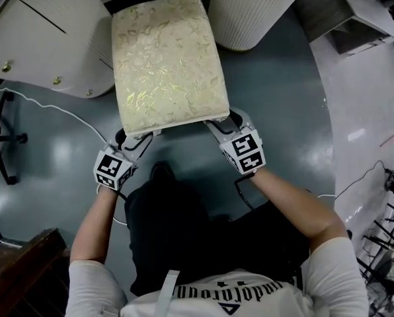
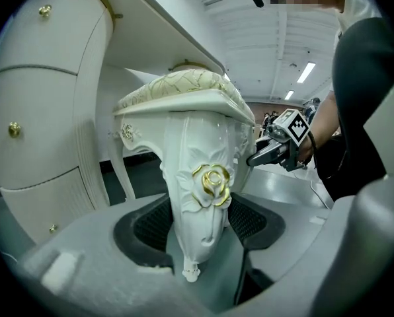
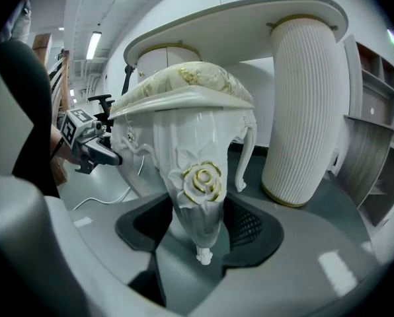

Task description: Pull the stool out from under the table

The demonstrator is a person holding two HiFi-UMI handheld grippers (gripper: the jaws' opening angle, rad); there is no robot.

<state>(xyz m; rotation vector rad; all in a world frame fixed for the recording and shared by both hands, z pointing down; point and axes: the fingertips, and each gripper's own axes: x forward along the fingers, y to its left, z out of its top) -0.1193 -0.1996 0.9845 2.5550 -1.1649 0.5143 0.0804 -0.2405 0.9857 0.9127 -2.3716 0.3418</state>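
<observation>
Left claw (image 2: 198, 233) is pinched on one front leg (image 2: 197, 170) of the stool (image 1: 167, 61), pads either side just below the gold rose. Right claw (image 3: 200, 233) has the same hold on the other front leg (image 3: 196, 177). No gap visible at the pads in either gripper view.

Stool position: brocade seat is mostly out in the open, but its far edge looks about level with the front of the table (image 3: 236, 18), so not fully clear.

How to do the pull, as I see it:
- Draw both claws back together at the same rate; uneven pull will yaw the stool.
- Legs taper downward, so a grip could slide. Keep the squeeze on and pull low and level.
- Drag, don't lift: the seat is heavy up top and could rock forward.

Around the stool:
- Ribbed pedestal (image 1: 250, 12) close on its right, drawer unit (image 1: 45, 45) with gold knobs close on its left. Narrow slot, so go straight back.
- Person's own legs (image 1: 177, 230) are right behind the stool and block the path most; a step back is needed.
- White cable (image 1: 58, 109) and black chair base (image 1: 0, 137) lie left of the stool, well apart from it.
</observation>
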